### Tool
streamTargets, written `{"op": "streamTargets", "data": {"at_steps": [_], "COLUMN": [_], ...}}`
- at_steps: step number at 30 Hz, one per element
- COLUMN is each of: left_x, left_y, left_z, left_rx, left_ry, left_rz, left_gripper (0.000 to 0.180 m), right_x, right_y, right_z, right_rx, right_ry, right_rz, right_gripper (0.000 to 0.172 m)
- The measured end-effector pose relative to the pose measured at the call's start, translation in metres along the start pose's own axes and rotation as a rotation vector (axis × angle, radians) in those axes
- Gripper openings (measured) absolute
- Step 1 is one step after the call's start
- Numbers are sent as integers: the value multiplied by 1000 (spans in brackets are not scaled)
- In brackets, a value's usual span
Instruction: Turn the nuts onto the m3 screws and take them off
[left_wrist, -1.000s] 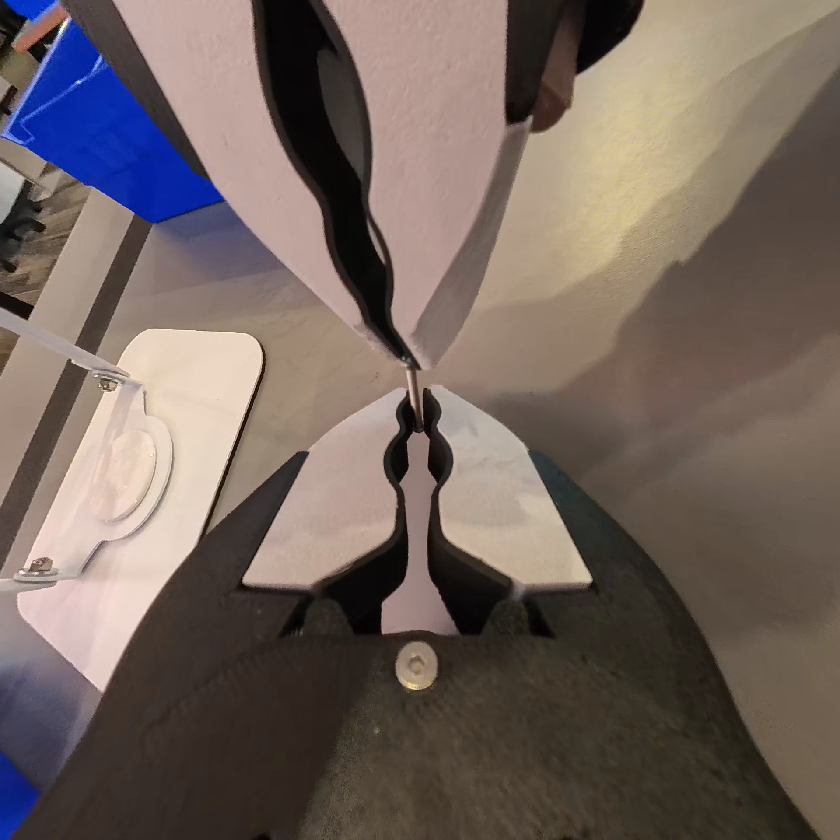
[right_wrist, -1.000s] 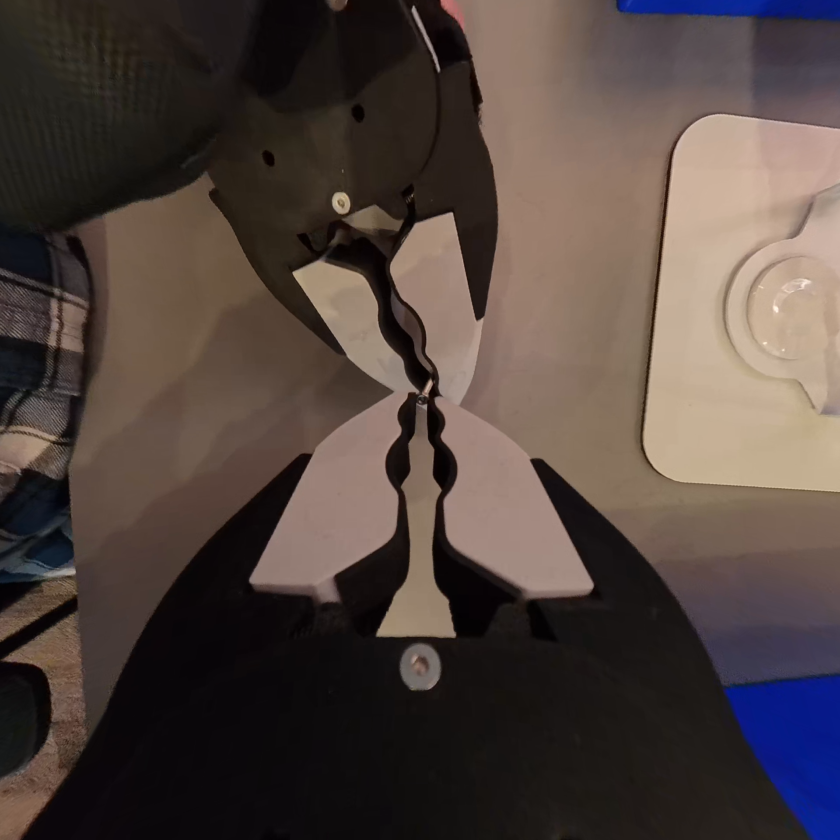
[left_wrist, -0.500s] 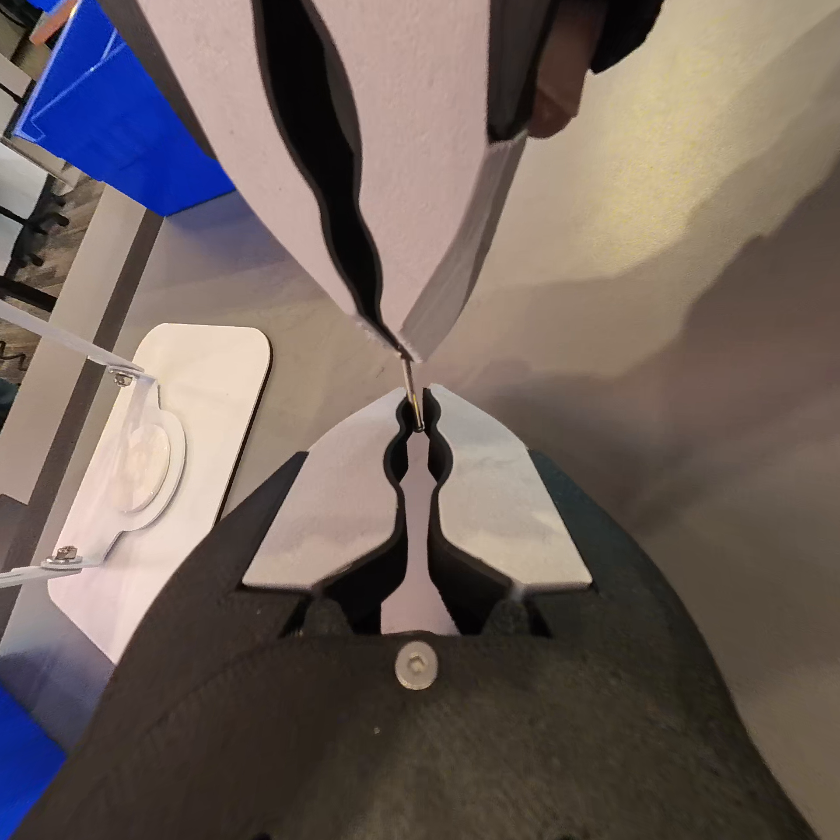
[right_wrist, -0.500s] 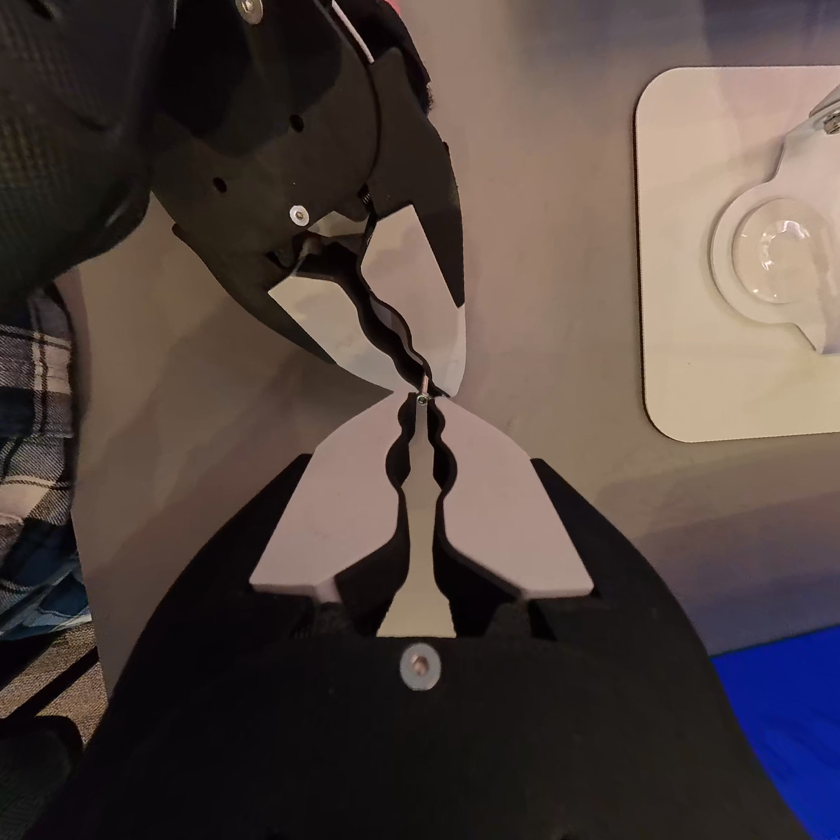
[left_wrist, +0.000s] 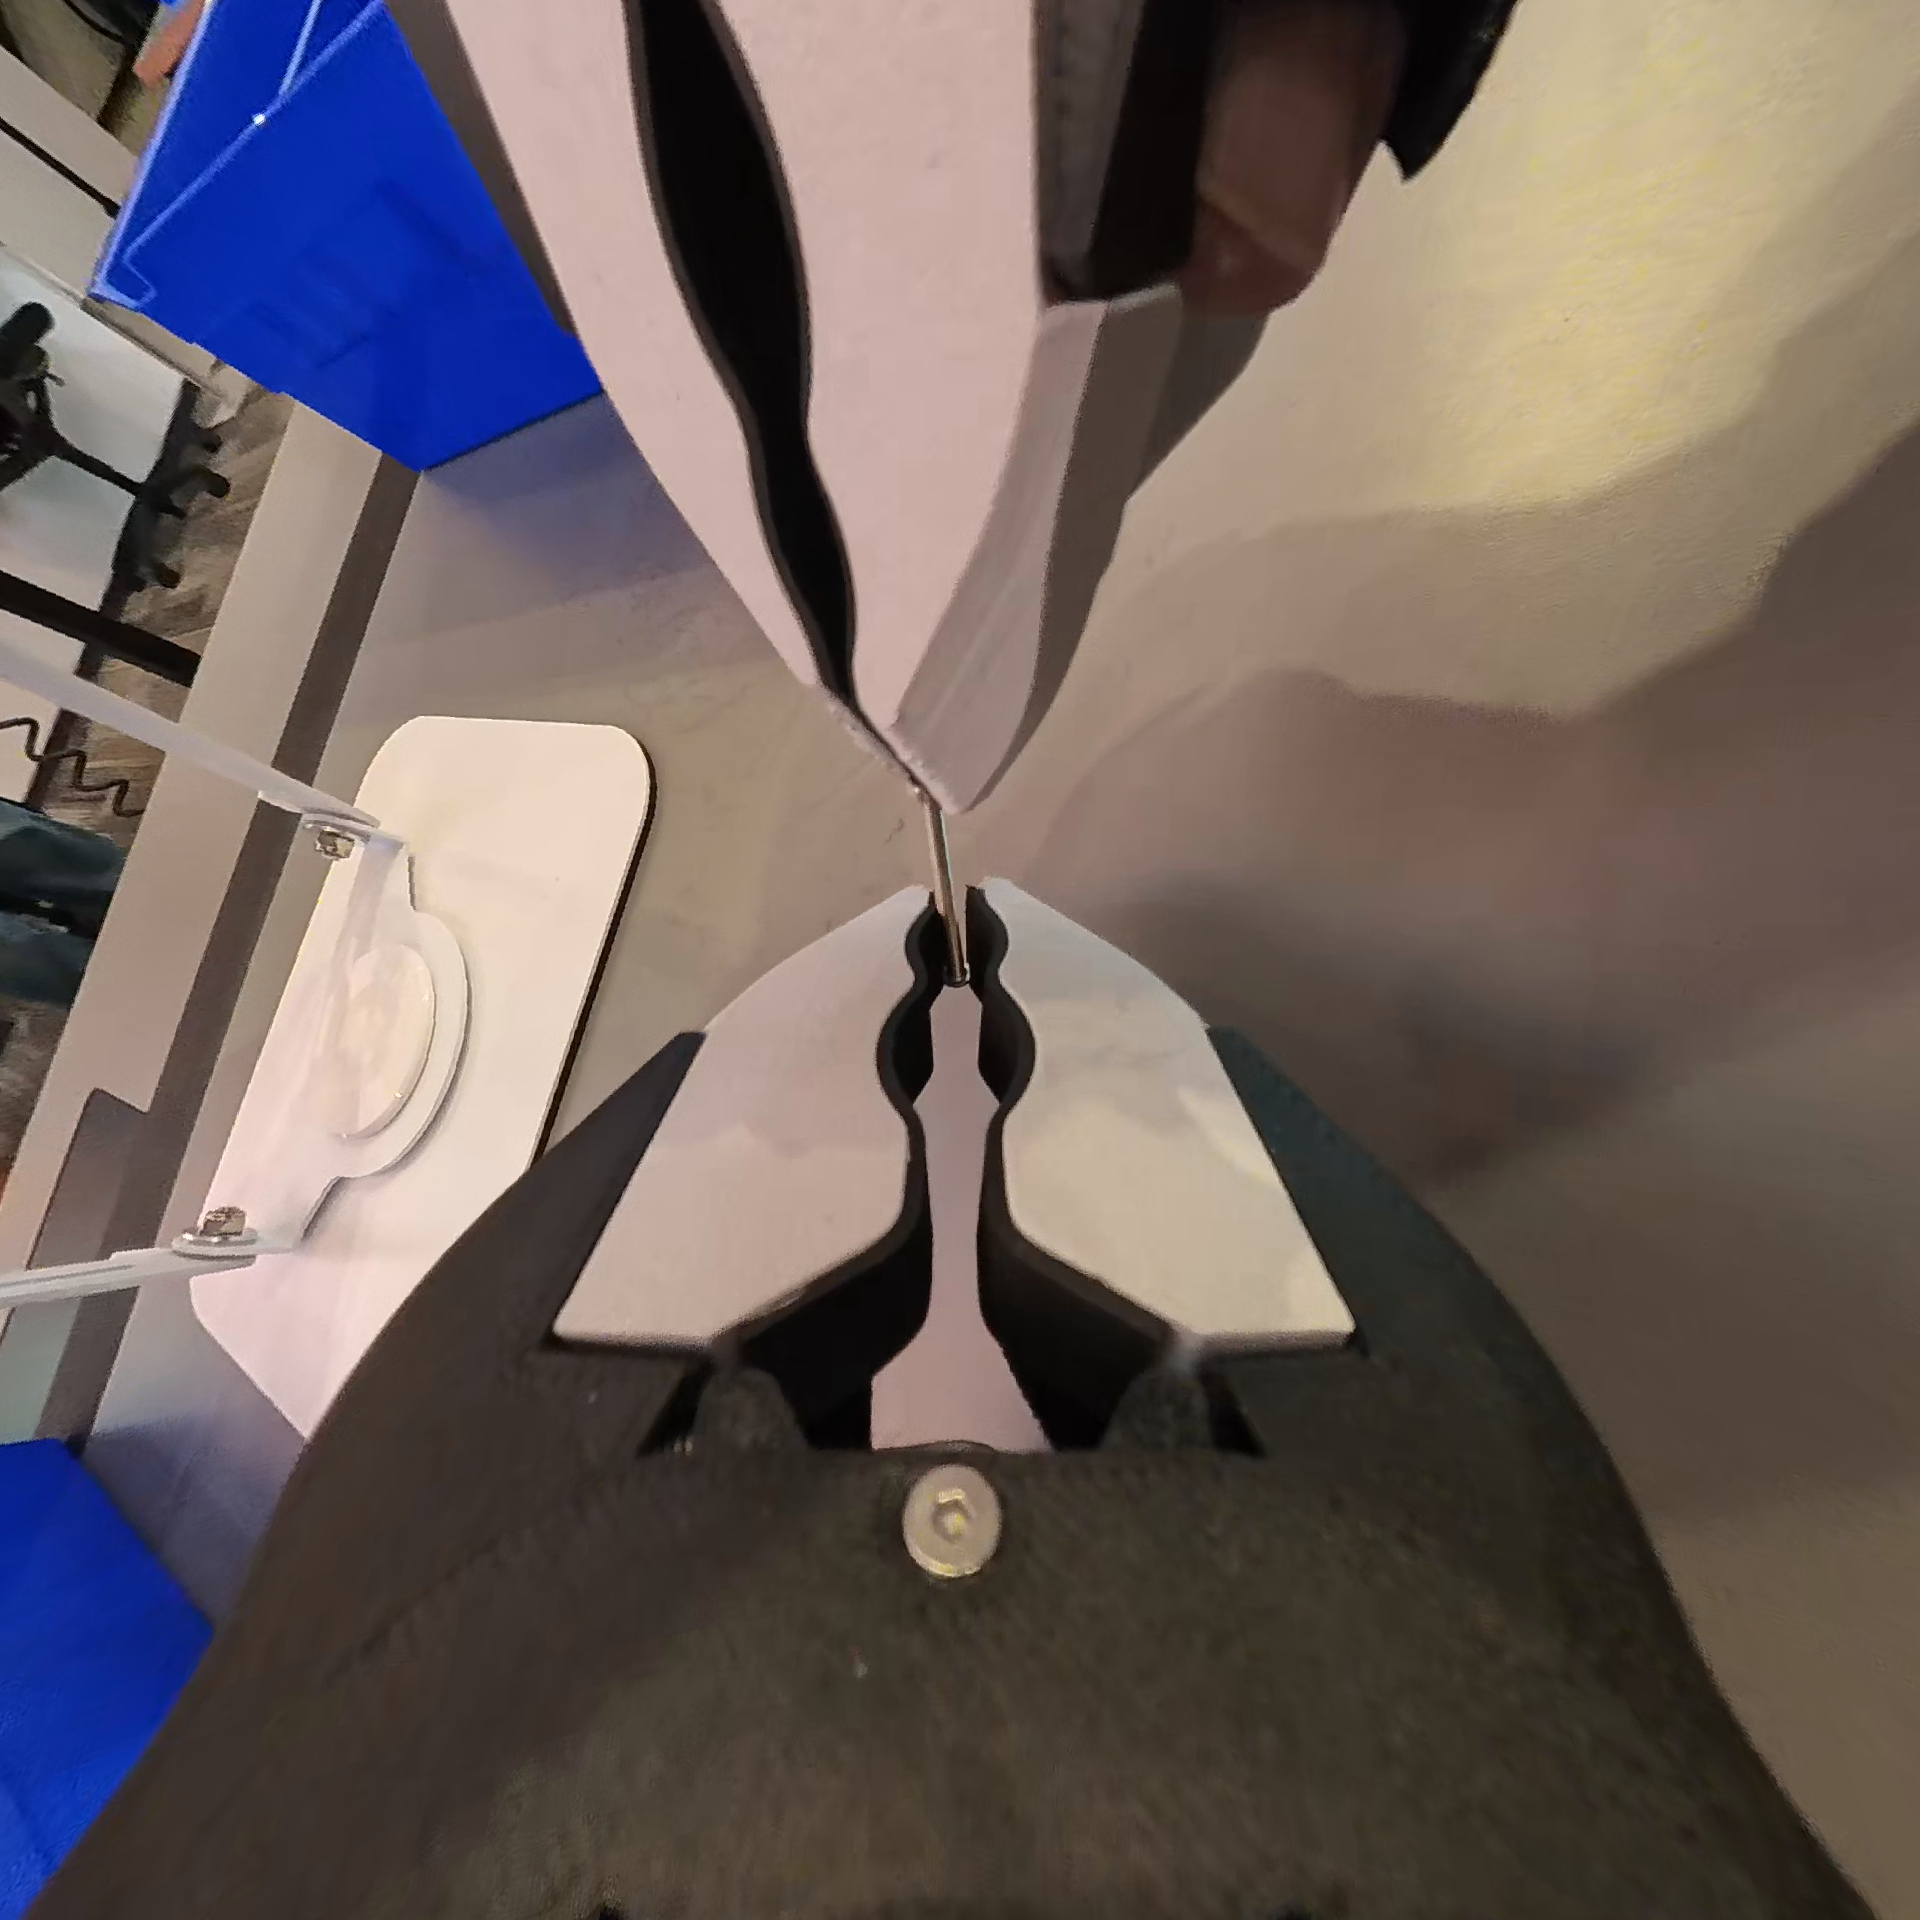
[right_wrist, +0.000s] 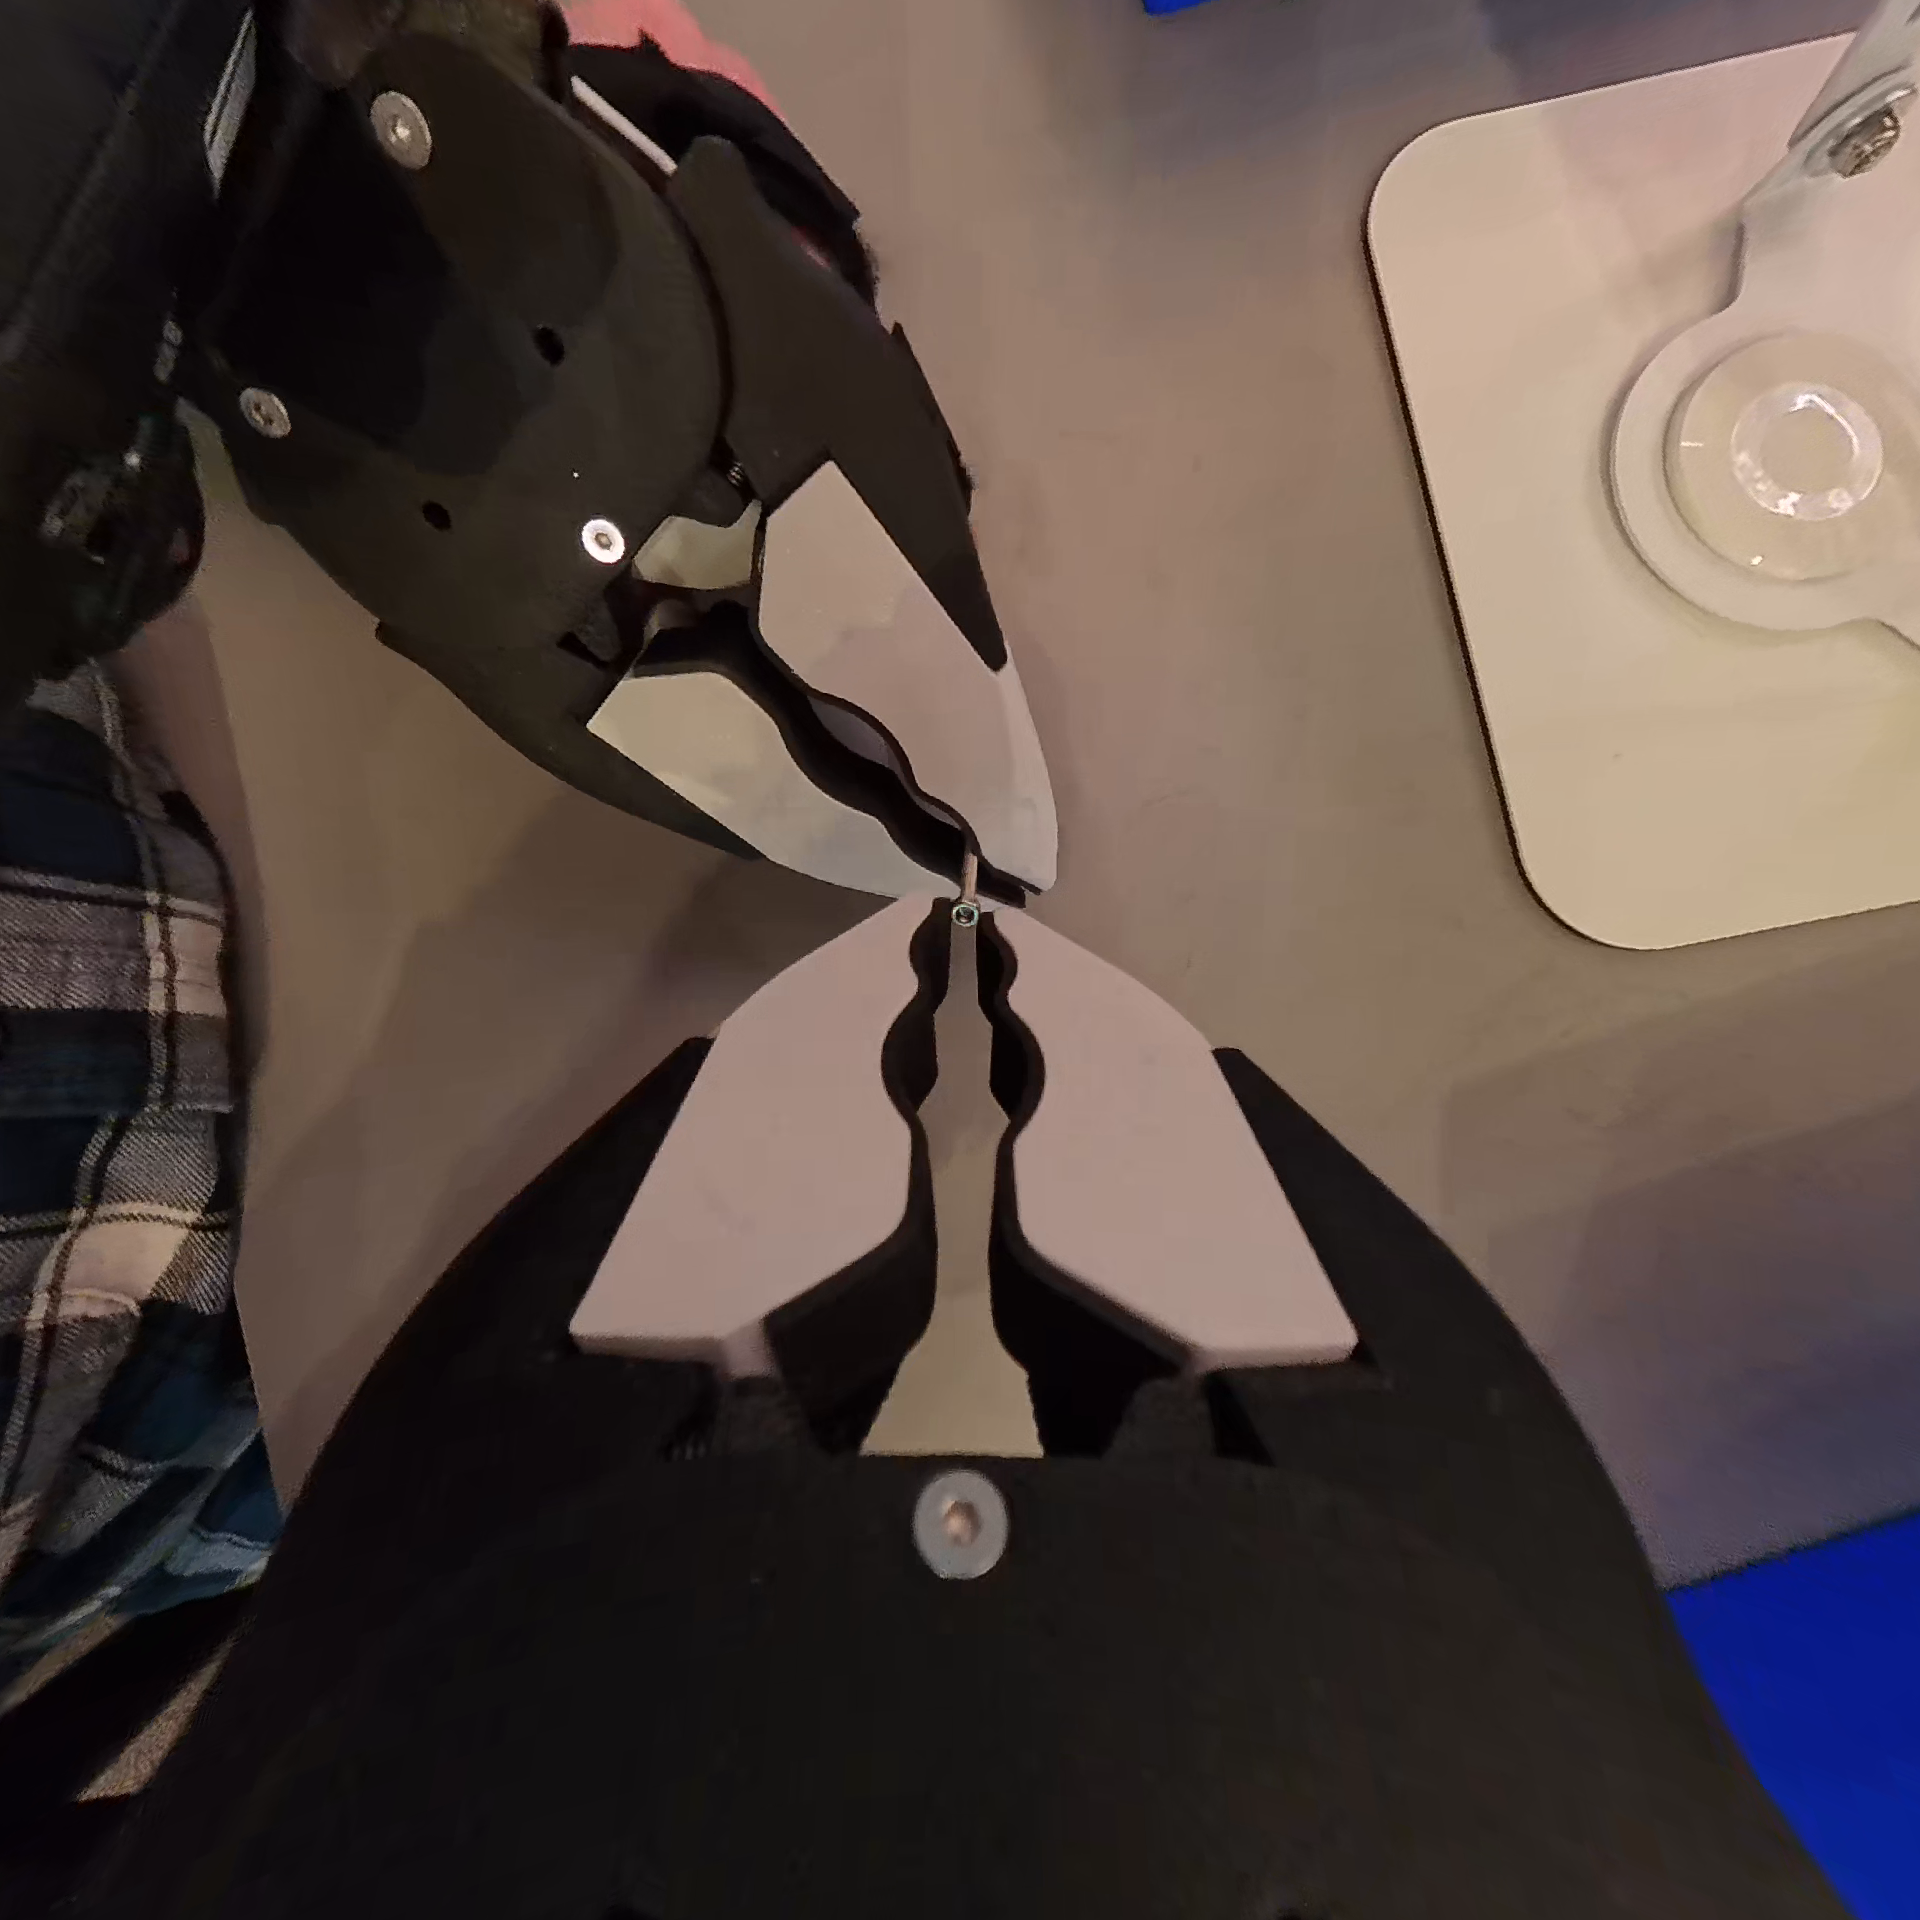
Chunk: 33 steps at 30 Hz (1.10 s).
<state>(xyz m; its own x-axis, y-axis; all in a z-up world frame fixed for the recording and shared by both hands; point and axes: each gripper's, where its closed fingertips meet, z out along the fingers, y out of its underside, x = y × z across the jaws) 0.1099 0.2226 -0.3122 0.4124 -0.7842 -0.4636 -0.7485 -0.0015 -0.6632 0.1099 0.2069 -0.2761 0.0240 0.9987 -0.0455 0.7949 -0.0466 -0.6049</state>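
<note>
Left gripper (left_wrist: 948, 940): fingers closed on the head end of a thin metal screw (left_wrist: 943, 883), pads pressing its shank.
Right gripper (right_wrist: 966, 914): fingers closed on a small nut (right_wrist: 966, 913) at their very tips.
Relation: the screw's long axis runs straight from one pair of tips to the other; its free end meets the nut, both held above the table.
Table (left_wrist: 1455, 623): plain grey.
Nearby: white board (right_wrist: 1621, 665) carrying a clear bracket, well apart.
Room: blue bin (left_wrist: 343, 270) at the table's edge.
</note>
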Motion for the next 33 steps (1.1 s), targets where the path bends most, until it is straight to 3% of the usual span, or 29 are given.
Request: {"op": "streamTargets", "data": {"at_steps": [7, 33], "left_x": [0, -1], "left_y": [2, 0], "left_z": [1, -1], "left_rx": [-15, 11], "left_ry": [-12, 2], "left_rz": [17, -2], "left_gripper": [3, 3], "right_x": [0, 0], "right_y": [1, 2], "right_z": [1, 1], "right_rx": [75, 62], "right_ry": [-19, 25], "right_rz": [126, 69], "right_gripper": [5, 4]}}
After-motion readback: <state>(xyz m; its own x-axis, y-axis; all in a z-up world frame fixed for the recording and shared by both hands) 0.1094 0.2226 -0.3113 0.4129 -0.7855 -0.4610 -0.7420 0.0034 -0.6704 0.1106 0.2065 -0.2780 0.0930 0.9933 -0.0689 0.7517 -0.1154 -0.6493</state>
